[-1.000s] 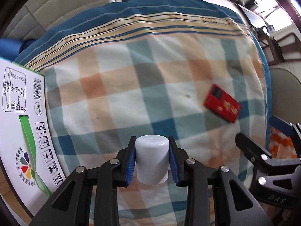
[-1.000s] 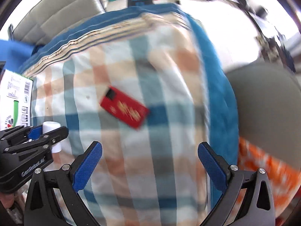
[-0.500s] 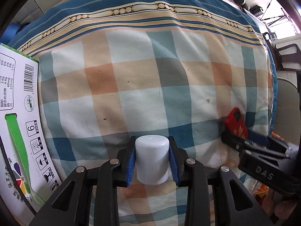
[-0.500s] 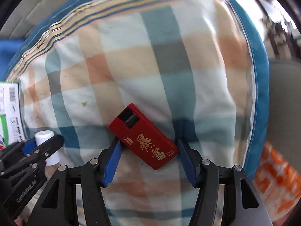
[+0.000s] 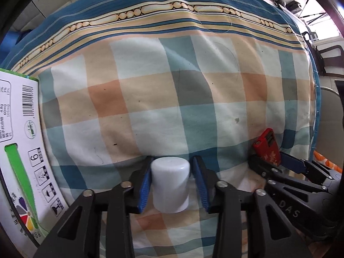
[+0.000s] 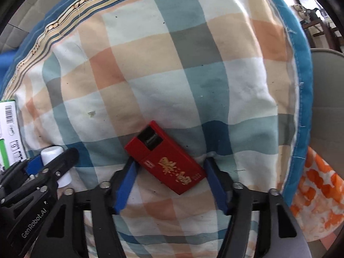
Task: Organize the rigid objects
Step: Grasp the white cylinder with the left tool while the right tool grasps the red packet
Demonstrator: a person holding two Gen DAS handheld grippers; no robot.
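Bright daylight, sharp centre, fisheye-warped dark corners, blown-out upper right

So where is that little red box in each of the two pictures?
Left wrist view: the red box sits at the right edge, lower half, between the right gripper's fingers.
Right wrist view: it lies slanted at lower centre, between the blue finger pads.
Shared landmark: the white cylinder, centre-bottom in the left view, lower left in the right view.

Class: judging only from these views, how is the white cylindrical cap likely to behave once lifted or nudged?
The white cap looks rigid, so it should keep its shape. Its glossy surface may slip between the left gripper fingers. Laid sideways on the soft checked cloth, it would probably roll.
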